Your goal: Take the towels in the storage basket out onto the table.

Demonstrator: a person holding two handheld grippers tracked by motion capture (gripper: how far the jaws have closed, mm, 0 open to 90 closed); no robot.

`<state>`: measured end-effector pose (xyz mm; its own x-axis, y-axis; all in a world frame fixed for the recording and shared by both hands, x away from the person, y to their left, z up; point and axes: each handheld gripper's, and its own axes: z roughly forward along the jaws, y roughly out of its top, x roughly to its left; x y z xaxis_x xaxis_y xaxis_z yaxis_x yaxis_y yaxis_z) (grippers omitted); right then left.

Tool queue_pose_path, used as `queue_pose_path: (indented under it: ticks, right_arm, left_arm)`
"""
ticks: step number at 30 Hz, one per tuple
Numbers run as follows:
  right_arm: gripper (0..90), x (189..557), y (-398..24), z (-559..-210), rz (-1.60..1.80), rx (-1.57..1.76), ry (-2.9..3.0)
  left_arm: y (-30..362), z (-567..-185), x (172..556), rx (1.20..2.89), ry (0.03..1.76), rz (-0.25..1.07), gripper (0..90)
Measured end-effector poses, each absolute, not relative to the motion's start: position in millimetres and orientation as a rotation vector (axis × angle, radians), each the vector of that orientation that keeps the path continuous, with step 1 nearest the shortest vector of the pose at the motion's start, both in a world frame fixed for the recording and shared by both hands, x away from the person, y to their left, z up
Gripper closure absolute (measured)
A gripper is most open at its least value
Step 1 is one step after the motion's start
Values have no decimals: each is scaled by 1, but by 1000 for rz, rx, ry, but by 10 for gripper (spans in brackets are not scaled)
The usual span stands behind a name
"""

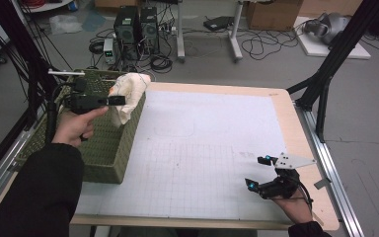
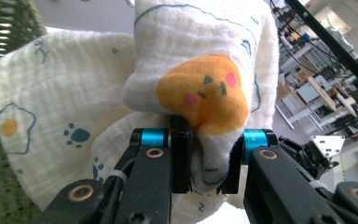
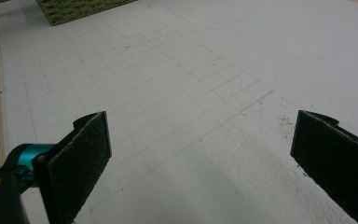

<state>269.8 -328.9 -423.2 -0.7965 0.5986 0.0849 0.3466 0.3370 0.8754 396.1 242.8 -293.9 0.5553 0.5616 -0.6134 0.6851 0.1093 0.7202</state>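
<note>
Over the near-right rim of the green woven basket [image 1: 109,148], at the table's left edge, hangs the cream muslin cloth printed with paw marks, flowers and an orange face [image 2: 200,93]; in the high view I see it bunched on that rim, part draped down the basket's outer wall toward the white gridded mat [image 1: 202,153]. My left gripper [image 2: 205,165] has its jaws clenched on a fold of this cloth, the orange patch bulging out just above the black pads, so the fabric sits straight ahead of the fingers and trails away and down from them. The bundle's long run lies up and down in the left gripper view, from the pinch up through the gathered top, with a looser sheet spreading off to the side against the basket weave.

My left hand is the one on the cloth; the right gripper [image 1: 259,173] rests well apart at the mat's near-right corner, jaws spread wide with nothing between them and bare mat [image 3: 191,93] ahead. I judge the coming move turns on carrying the cloth rightward, clear of the rim, onto the open mat.
</note>
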Motion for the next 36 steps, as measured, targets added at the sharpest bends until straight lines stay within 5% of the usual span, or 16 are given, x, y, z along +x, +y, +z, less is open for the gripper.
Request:
queue_pose_path:
  ticks: [36]
  right_arm:
    - [40, 270, -327, -422, 1452, 835, 2351]
  left_arm:
    - [187, -306, 407, 1615, 1015, -220, 789]
